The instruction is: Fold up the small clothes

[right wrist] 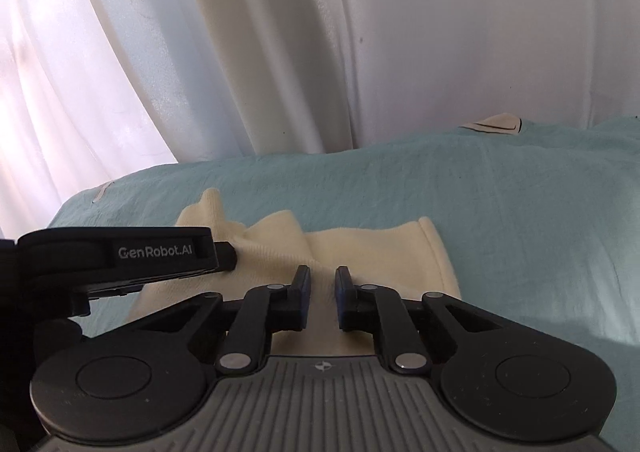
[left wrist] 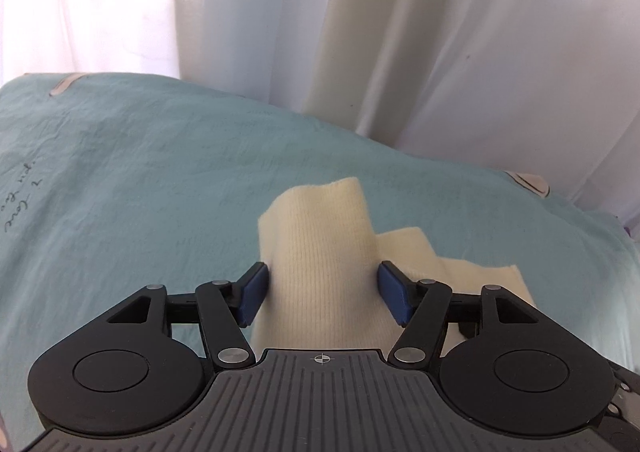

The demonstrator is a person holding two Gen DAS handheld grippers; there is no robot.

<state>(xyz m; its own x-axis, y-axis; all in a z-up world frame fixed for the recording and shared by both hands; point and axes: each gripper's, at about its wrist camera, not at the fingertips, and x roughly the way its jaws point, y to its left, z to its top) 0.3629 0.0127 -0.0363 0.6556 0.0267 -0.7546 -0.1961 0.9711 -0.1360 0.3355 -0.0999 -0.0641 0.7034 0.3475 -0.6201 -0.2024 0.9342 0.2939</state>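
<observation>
The cream knit garment point(left wrist: 324, 272) lies mid-frame on the teal sheet point(left wrist: 140, 180), long axis crosswise. Left gripper point(left wrist: 322, 290) jaws spread wide, straddling a raised fold. Right gripper point(right wrist: 322, 298) jaws stand narrowly parted over the cloth, grip uncertain.

We are looking at a bed spread with a wrinkled teal sheet point(left wrist: 160, 180), its surface running from our near edge up to a pale curtain at twelve o'clock. A cream knit garment point(left wrist: 320, 252) is lying directly on the sheet, one ribbed part humping up toward twelve o'clock and flatter layers trailing off toward three o'clock. Dark handwritten script point(left wrist: 20, 208) is showing on the sheet at nine o'clock. In the right wrist view the same garment point(right wrist: 380, 248) is stretching across the sheet point(right wrist: 500, 204), a printed patch point(right wrist: 496, 126) sitting at one o'clock.
</observation>
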